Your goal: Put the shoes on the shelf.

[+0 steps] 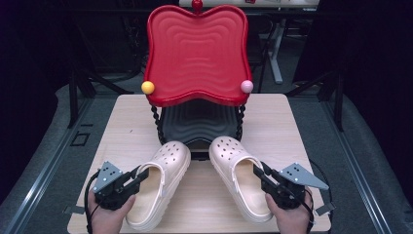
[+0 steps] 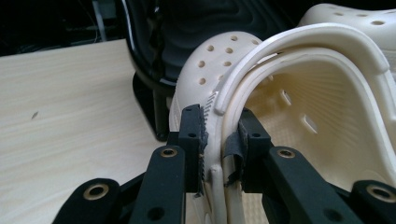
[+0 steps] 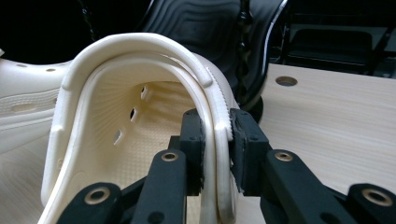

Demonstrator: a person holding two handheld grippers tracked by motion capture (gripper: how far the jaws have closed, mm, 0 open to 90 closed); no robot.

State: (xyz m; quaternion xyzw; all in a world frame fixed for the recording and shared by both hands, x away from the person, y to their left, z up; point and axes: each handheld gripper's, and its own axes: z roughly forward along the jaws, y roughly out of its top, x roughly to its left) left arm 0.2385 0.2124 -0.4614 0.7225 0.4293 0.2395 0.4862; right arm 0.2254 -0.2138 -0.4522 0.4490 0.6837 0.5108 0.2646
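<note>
- Two cream clogs sit on the light wood worktop (image 1: 272,122), toes pointing toward 12 o'clock, just in front of a two-tier stand with a red wavy top tray (image 1: 197,53) and a black lower tray (image 1: 197,124).
- Left clog (image 1: 158,183) is at about 7 o'clock from the stand. The left hand-held gripper (image 1: 141,174) has its jaws closed tight on the outer side wall near the heel opening; in the left gripper view the pads pinch the rim wall (image 2: 217,140) from both sides, with the heel strap (image 2: 299,42) arching over the top.
- Right clog (image 1: 238,175) is at about 5 o'clock. The right hand-held gripper (image 1: 259,173) is clamped on its outer rim (image 3: 217,149) the same way, one jaw inside the shoe and one outside.
- Both toes are close to the stand's black base, the left one nearly touching it.
- The heels are near the worktop's 6 o'clock edge, right by the person's hands (image 1: 104,217).
- Open worktop lies out at 9 and 3 o'clock, beside each clog.
- A narrow bare strip runs between the two shoes.
</note>
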